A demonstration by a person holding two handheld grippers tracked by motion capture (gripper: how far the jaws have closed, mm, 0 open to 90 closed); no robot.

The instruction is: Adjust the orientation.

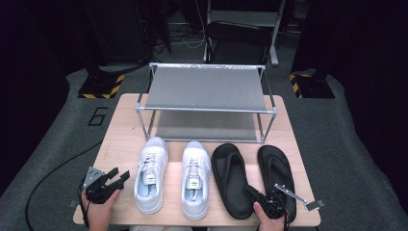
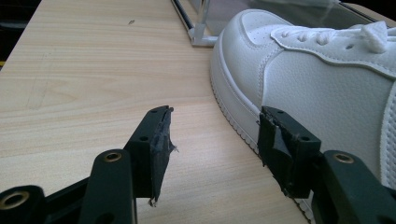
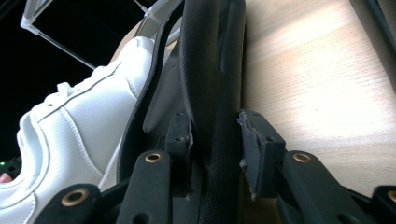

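The right gripper (image 1: 266, 198) pinched the heel edge of the right black sandal (image 1: 276, 174), which lay at the table's (image 1: 125, 139) front right. It should grip firmly (the sole is soft) before lifting toward the rack (image 1: 206, 109). The left gripper (image 1: 115, 177) stood spread and empty beside the left white sneaker (image 1: 151, 173).

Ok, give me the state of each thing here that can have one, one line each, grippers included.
Left gripper: open, nothing between its jaws, beside the left white sneaker.
Right gripper: jaws on either side of the right black sandal at its heel edge.
Left white sneaker: upright on the table, laced.
Right white sneaker: upright, laced.
Left black sandal: flat, sole down.
Rack: both shelves bare.
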